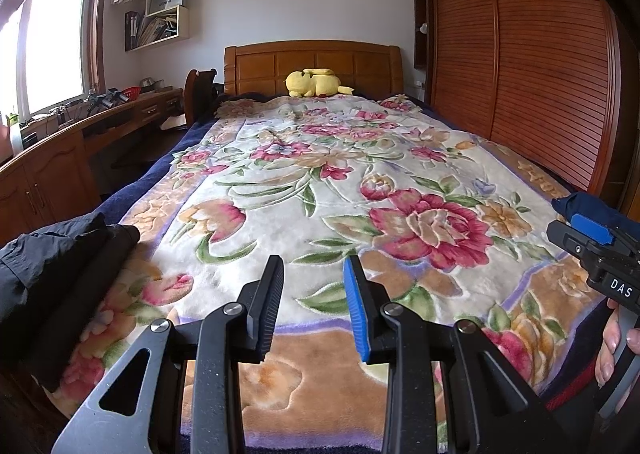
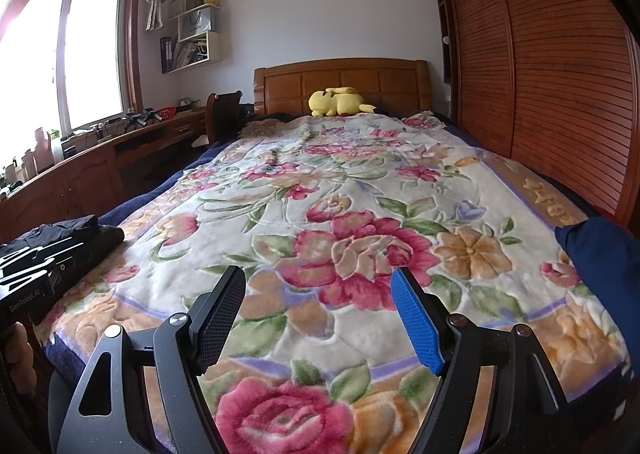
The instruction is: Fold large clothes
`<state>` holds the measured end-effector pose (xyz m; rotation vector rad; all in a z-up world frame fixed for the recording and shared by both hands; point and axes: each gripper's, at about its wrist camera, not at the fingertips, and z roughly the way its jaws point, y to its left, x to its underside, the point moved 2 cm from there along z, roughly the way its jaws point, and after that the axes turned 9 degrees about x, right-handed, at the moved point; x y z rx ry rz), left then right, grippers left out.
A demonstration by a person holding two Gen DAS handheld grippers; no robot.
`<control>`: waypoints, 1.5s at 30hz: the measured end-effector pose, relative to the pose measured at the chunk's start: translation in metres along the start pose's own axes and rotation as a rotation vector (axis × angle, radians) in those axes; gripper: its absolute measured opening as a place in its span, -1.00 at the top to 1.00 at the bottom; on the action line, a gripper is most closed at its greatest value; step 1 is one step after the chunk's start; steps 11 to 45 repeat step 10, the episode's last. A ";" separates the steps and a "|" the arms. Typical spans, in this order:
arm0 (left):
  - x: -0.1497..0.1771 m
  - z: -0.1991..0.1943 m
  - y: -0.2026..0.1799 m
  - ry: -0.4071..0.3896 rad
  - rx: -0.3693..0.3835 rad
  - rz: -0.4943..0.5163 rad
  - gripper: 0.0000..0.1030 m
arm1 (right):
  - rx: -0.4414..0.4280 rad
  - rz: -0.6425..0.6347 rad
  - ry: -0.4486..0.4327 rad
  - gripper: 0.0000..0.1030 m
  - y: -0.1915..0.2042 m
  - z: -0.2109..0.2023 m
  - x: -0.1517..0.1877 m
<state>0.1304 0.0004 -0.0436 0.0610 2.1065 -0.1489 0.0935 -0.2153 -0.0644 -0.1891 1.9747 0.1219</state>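
The left claw [image 1: 314, 274] is hanging open over the foot of the bed, nothing between its jaws; one finger is carrying a ribbed black pad, the other a blue one. The right claw [image 2: 320, 286] is also gaping, wider, empty, with a cross-hatched black pad and a blue textured pad.

Below both, the plush blanket [image 1: 320, 181] is lying flat, its raised floral pile in pink, tan and green, a purple border line running along the near edge. Its whole middle is lying bare toward 12 o'clock, up to the yellow plush toy [image 1: 316, 83] against the wooden headboard [image 1: 312, 65].

At 9 o'clock in the left view, folded black clothes [image 1: 60, 250] are sitting stacked on the blanket's left edge, smooth cloth over a duller layer. At 3 o'clock, a navy garment [image 2: 600, 254] is bunching at the right edge, just beside the slatted wooden wardrobe [image 2: 560, 73].

The right claw's body is reading "DAS" in the left view; the left one's is reading "GenRobot.AI" in the right view.
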 end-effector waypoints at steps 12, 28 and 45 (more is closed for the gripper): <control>0.000 0.000 -0.001 0.000 0.001 0.000 0.38 | -0.001 0.002 -0.001 -0.49 0.001 0.000 0.000; 0.000 0.000 -0.001 0.000 0.001 0.000 0.38 | -0.001 0.002 -0.001 -0.49 0.001 0.000 0.000; 0.000 0.000 -0.001 0.000 0.001 0.000 0.38 | -0.001 0.002 -0.001 -0.49 0.001 0.000 0.000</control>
